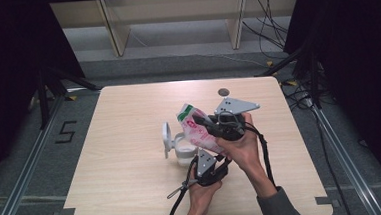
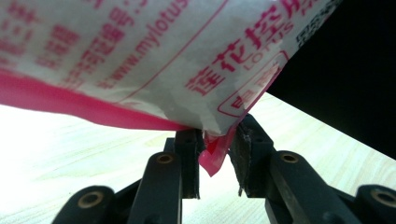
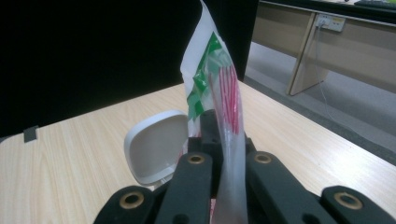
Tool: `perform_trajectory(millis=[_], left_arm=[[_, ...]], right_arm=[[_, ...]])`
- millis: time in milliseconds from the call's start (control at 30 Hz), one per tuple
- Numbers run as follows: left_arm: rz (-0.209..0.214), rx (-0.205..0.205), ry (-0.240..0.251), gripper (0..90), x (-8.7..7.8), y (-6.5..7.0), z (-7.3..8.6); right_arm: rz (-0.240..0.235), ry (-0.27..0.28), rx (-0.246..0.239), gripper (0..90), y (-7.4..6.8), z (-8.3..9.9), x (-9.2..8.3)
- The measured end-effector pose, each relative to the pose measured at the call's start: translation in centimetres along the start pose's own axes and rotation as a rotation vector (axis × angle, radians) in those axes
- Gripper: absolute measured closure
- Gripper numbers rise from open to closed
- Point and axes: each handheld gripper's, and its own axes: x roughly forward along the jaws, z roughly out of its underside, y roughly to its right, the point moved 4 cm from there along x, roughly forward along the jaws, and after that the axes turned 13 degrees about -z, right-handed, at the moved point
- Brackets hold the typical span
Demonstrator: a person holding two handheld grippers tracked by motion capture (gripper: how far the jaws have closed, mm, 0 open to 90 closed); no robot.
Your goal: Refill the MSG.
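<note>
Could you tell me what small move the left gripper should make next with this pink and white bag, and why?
Probably close the left gripper fully on the bag's lower corner. In the left gripper view that corner hangs between its fingers with a gap on one side, so it does not look pinched yet. The right gripper is clamped on the bag, holding it tilted above the white container whose lid stands open.

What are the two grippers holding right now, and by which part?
The right gripper is shut on the packet, clamping its flat side. The left gripper has the packet's pink bottom corner between its jaws, not clearly pinched.
</note>
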Motion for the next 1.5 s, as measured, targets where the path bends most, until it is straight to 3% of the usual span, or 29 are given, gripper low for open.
perform_trajectory(millis=[33,67,100,167,300,333,367,400,433,467,567,600,733,767,933,1000,1133,1200,1233,1300,1333,1500], left_arm=[[0.000,0.018,-0.006,72.1,0.0,-0.1,0.1],[-0.004,0.028,-0.011,72.1,-0.1,-0.2,0.1],[-0.006,0.028,-0.016,72.1,-0.2,-0.2,0.1],[-0.006,0.011,-0.008,71.9,-0.3,-0.2,0.1],[-0.010,0.029,-0.022,71.6,-0.5,-0.4,0.3],[-0.012,0.027,-0.021,71.6,-0.6,-0.4,0.3],[-0.016,0.031,-0.017,71.5,-0.6,-0.4,0.4],[-0.016,0.030,-0.017,71.4,-0.6,-0.5,0.4],[-0.015,0.037,-0.020,71.3,-0.6,-0.5,0.4],[-0.013,0.034,-0.018,71.2,-0.7,-0.5,0.4],[-0.005,0.037,-0.008,70.7,-0.7,-0.5,0.4],[-0.003,0.036,-0.012,70.3,-0.8,-0.5,0.4],[0.001,0.041,-0.019,68.8,-0.9,-0.4,0.6],[0.003,0.047,-0.024,68.6,-0.9,-0.5,0.7],[-0.008,0.058,-0.024,64.3,-1.1,-0.6,0.8],[-0.003,0.056,-0.025,62.6,-1.2,-0.7,0.8],[-0.039,0.069,-0.030,55.4,-1.8,-0.9,0.6],[-0.038,0.063,-0.033,52.5,-2.1,-1.0,0.6],[-0.046,0.064,-0.035,51.6,-2.3,-1.0,0.6],[-0.037,0.046,-0.009,49.8,-2.6,-0.9,0.4],[-0.030,0.043,0.004,49.8,-2.8,-0.9,0.3],[-0.021,0.087,-0.014,47.6,-4.1,-1.4,-0.1]], right_arm=[[0.018,0.016,-0.010,90.0,0.1,0.0,-0.3],[0.007,0.012,-0.008,90.0,0.0,0.0,-0.5],[-0.011,0.015,0.003,90.0,0.0,0.0,-0.5],[-0.003,0.021,-0.005,90.0,0.1,0.0,-1.0],[-0.006,0.032,0.029,90.0,-0.1,0.2,-1.8],[0.001,0.037,0.001,90.0,0.2,0.2,-2.0],[0.005,0.049,0.028,90.0,0.1,0.2,-2.1],[0.001,0.050,0.004,90.0,0.4,0.2,-2.3],[-0.007,0.049,0.028,90.0,0.3,0.3,-2.4],[0.003,0.065,0.011,90.0,0.4,0.3,-2.5],[-0.007,0.064,0.039,90.0,0.4,0.4,-2.8],[-0.016,0.071,0.020,90.0,0.5,0.4,-3.0],[-0.002,0.072,0.035,90.0,0.5,0.6,-3.4],[-0.018,0.076,0.042,90.0,0.5,0.7,-3.4],[-0.019,0.093,0.073,90.0,0.7,1.1,-4.1],[-0.027,0.105,0.061,90.0,0.9,1.1,-4.3],[-0.040,0.122,0.085,90.0,0.9,1.4,-4.8],[-0.033,0.120,0.099,90.0,1.0,1.6,-5.0],[-0.034,0.130,0.075,90.0,1.2,1.6,-5.1],[-0.027,0.124,0.106,90.0,1.1,2.0,-5.2],[-0.036,0.129,0.093,90.0,1.2,2.1,-5.2],[-0.034,0.140,0.108,90.0,1.4,2.6,-5.8]])
